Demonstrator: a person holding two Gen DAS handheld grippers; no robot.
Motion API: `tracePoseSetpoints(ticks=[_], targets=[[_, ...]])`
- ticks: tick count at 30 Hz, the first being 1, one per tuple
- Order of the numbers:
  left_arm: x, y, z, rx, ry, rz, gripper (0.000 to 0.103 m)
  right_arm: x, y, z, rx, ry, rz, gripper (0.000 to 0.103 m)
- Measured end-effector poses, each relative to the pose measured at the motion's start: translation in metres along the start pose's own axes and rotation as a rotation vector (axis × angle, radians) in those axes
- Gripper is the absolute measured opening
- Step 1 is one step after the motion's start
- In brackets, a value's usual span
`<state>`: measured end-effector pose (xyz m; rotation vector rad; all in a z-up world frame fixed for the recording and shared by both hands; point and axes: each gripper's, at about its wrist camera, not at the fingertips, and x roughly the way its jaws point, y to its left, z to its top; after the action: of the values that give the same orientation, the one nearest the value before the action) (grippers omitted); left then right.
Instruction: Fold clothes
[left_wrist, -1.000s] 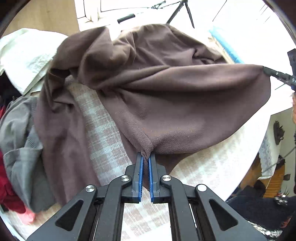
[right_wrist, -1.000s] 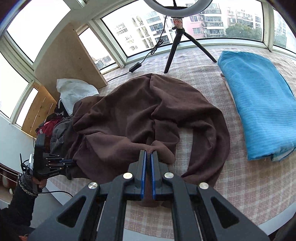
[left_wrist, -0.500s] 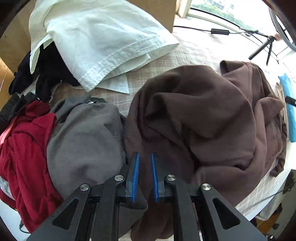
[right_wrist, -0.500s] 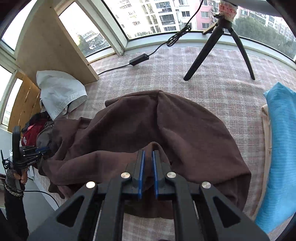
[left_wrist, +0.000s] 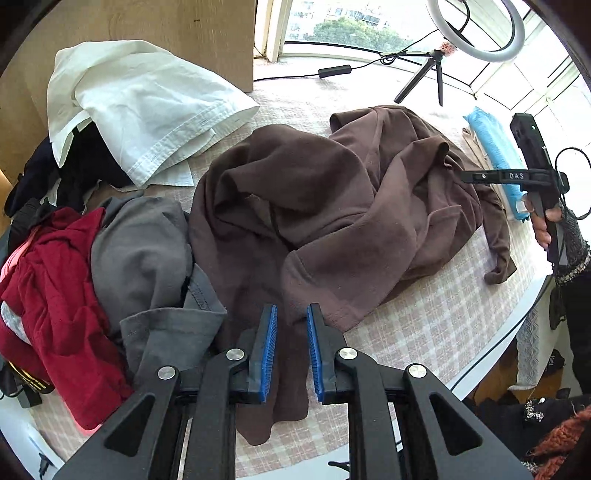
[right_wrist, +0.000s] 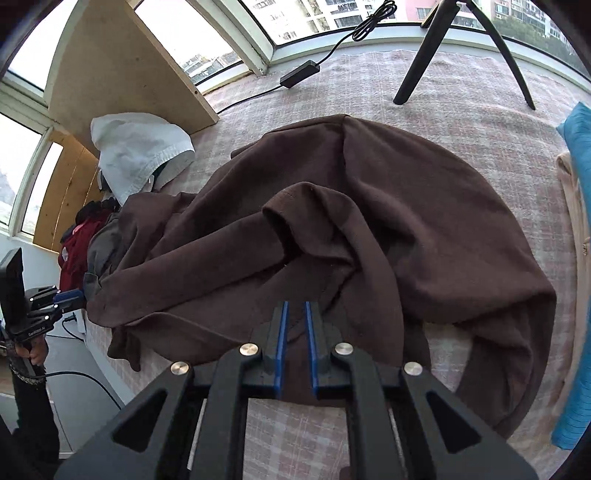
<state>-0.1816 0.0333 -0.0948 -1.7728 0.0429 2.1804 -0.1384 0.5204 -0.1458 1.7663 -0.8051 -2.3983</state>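
A brown garment (left_wrist: 332, 206) is lying crumpled across the middle of the desk (left_wrist: 424, 325), which is wearing a pale checked cloth. In the left wrist view, the left gripper (left_wrist: 290, 347) is hovering over the near edge of the garment, its blue-lined jaws standing a little apart with a fold of brown fabric passing beneath the gap; whether the cloth is actually pinched I cannot tell, and the jaws are looking open rather than clamped. To the left of the brown garment, a grey garment (left_wrist: 147, 258) is lying against it, with a red garment (left_wrist: 55, 295) heaped beyond that and a white shirt (left_wrist: 140, 107) draped farther back beside a wooden board (left_wrist: 166, 29). At the far right a blue folded cloth (left_wrist: 495, 155) is resting near the desk edge, and a ring light on a tripod (left_wrist: 443, 62) is standing by the window.

In the right wrist view, the right gripper (right_wrist: 295, 332) is poised over the near side of the same brown garment (right_wrist: 369, 229), jaws slightly parted, gripping nothing that can be made out. The left gripper (right_wrist: 70, 297) is showing at the far left, touching the garment's edge.
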Motion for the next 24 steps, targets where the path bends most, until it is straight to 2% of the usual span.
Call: tracePoseSetpoints(ticks=[4,10,12,13,15,17,24], targets=[[0.017,0.005,0.002,-0.003,0.018,-0.003,0.016,0.021,-0.008,0.013,0.058,0.022,-0.069,0.010],[0.022,0.010,-0.005,-0.017,0.034,0.006,0.016,0.030,-0.012,0.017,0.102,0.074,-0.096,0.010],[0.022,0.010,-0.007,-0.012,0.039,0.006,0.016,0.023,-0.008,0.014,0.088,0.075,-0.133,0.011],[0.023,0.010,-0.008,-0.012,0.041,0.009,0.016,0.017,-0.006,0.012,0.072,0.067,-0.168,0.012],[0.024,0.011,-0.007,-0.017,0.042,0.013,0.016,0.007,-0.002,0.012,0.053,0.043,-0.212,0.034],[0.024,0.009,-0.006,-0.018,0.040,0.003,0.016,0.006,-0.004,0.015,0.055,0.036,-0.184,0.045],[0.015,-0.003,-0.001,0.010,0.029,0.013,0.016,0.031,-0.005,0.029,0.068,0.086,-0.182,0.046]])
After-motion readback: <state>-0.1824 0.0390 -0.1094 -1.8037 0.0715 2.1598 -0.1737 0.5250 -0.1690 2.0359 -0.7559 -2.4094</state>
